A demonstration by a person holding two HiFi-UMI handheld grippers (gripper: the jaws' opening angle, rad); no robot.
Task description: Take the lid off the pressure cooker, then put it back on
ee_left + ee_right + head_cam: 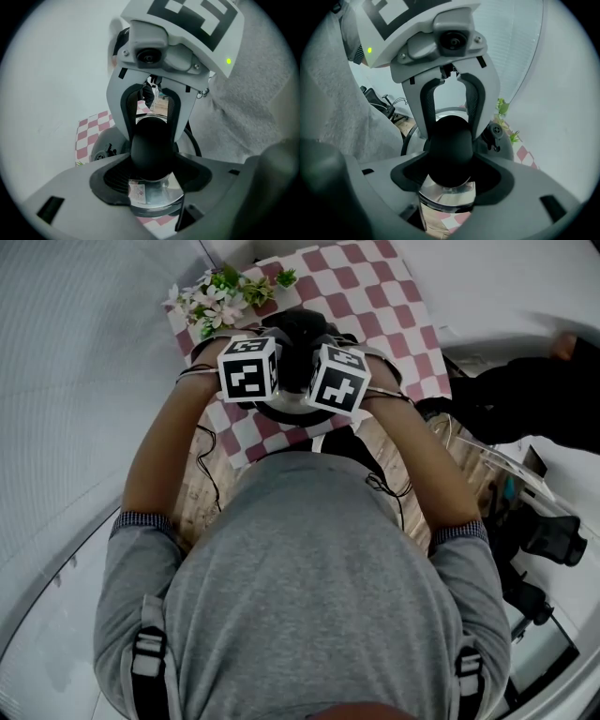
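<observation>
**Both claws clamped on the cooker's side handles**

The pressure cooker (447, 197) is a round pot with a mirror-bright steel wall. It stands on a red-and-white checked cloth (375, 296) spread over a wood-grain tabletop (202, 493). Its dark, domed lid (105, 147) sits on top of the cooker, with a small knobbed valve (494, 132) standing up from it. On one side of the cooker, the left claw (151, 164) is clenched on a smooth, black, egg-shaped side handle (151, 143), which fills the space between its ribbed pads. On the opposite side, the right claw (450, 164) grips the matching black handle (449, 140) in the same way. Beyond the cooker, at the cloth's far corner, lies a sprig of white flowers (220, 292) with green leaves.
</observation>
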